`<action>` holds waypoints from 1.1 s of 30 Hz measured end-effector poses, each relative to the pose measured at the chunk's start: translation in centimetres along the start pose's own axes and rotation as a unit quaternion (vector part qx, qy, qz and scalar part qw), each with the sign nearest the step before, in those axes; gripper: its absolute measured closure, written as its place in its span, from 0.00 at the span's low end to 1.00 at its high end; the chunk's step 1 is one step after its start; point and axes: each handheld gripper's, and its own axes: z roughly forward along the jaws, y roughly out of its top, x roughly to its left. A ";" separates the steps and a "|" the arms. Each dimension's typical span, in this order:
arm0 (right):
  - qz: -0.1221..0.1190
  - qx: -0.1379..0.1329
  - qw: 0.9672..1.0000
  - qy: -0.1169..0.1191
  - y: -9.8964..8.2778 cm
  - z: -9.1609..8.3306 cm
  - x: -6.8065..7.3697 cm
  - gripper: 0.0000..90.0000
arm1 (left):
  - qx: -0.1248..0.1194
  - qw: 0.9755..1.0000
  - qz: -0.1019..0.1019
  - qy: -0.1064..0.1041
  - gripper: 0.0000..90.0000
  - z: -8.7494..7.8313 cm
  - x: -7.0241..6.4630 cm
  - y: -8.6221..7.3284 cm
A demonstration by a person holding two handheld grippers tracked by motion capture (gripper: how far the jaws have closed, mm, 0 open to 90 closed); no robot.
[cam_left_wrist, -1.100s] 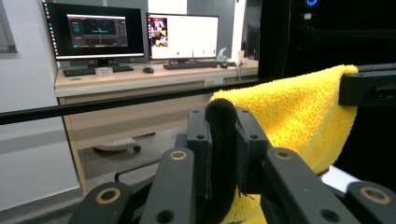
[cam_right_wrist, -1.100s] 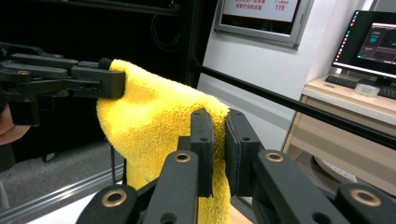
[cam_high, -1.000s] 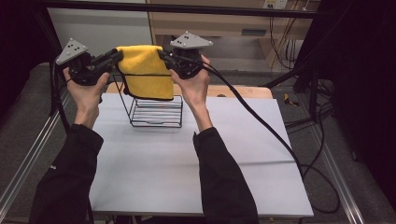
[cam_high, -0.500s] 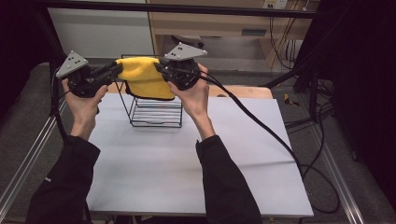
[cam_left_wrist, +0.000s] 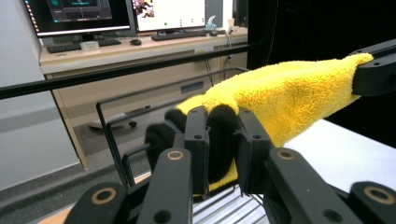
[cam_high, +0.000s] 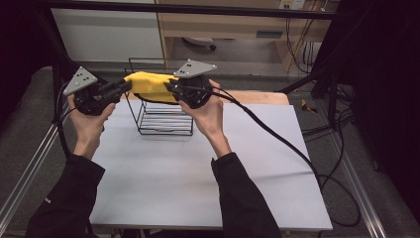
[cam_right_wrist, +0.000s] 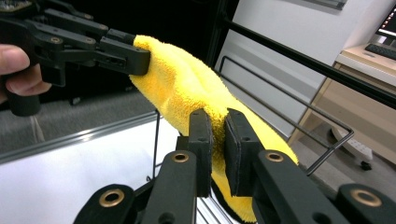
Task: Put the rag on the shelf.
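Left gripper (cam_high: 124, 88) clamped on one end of a yellow towel (cam_high: 151, 87); right gripper (cam_high: 171, 87) clamped on the opposite end. Towel stretched between both, sagging slightly, directly above a black wire rack (cam_high: 166, 119) on the white table (cam_high: 198, 173). Pads pinching thick folds of cloth. No legible writing or brand marks.

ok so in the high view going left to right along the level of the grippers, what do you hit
left gripper → yellow cloth, stretched over the wire rack → right gripper → black cable trailing right across the table
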 end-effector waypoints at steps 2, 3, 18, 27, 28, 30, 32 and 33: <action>0.003 0.006 1.000 0.002 -0.3 0.1 0.1 0.92 | 0.004 1.000 -0.001 -0.002 0.85 -0.1 0.0 -0.3; 0.007 0.007 1.000 0.004 -0.4 0.2 0.1 0.92 | 0.007 1.000 -0.001 -0.004 0.84 -0.1 0.0 -0.5; 0.013 0.031 0.999 0.013 -3.2 1.1 0.2 0.91 | 0.028 0.999 -0.022 -0.007 0.60 -2.0 0.2 0.7; 0.009 0.035 0.999 0.015 -4.0 1.3 0.4 0.88 | 0.057 0.997 -0.044 0.001 0.64 -0.1 0.4 -0.4; 0.009 0.035 0.999 0.016 -4.0 1.3 0.4 0.88 | 0.064 0.997 -0.048 0.003 0.65 0.3 0.5 -0.8; 0.012 0.037 0.999 0.020 -4.1 1.1 0.3 0.84 | 0.071 0.996 -0.054 0.004 0.69 0.8 0.6 -1.3; 0.019 0.038 0.999 0.027 -4.2 0.8 0.3 0.81 | 0.078 0.995 -0.063 0.000 0.73 1.1 0.9 -1.8; 0.024 0.036 0.999 0.031 -4.3 0.6 0.3 0.80 | 0.079 0.995 -0.065 -0.002 0.76 1.2 0.9 -1.9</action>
